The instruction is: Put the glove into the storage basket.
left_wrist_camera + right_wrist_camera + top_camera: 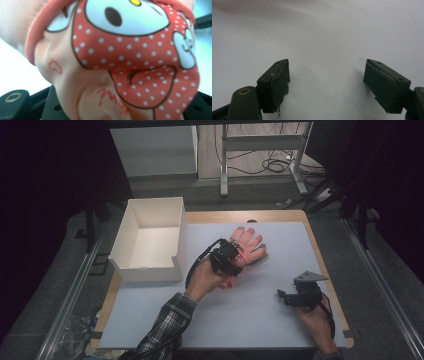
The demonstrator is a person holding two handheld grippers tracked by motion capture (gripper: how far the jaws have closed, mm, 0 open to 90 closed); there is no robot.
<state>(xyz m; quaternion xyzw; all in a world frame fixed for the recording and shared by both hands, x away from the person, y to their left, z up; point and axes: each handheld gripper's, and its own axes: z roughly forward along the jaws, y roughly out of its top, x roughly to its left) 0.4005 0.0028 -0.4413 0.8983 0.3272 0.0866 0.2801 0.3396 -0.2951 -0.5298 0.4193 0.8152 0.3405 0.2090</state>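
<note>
Pink glove (130,65) clamped in left tool (231,259); right tool (327,82) apart, well clear.

One glove (247,246), one white box (150,240), two grippers

1. This looks like a lab or recording room, not a home.
2. The desk (280,217) is a wooden top under a plain white mat, lit brightly, with dark surroundings on both sides.
3. Loose black cables (272,162) lie on the floor behind it, beside a metal frame stand (260,142).
4. Metal rails (75,290) flank the desk on grey carpet.
</note>
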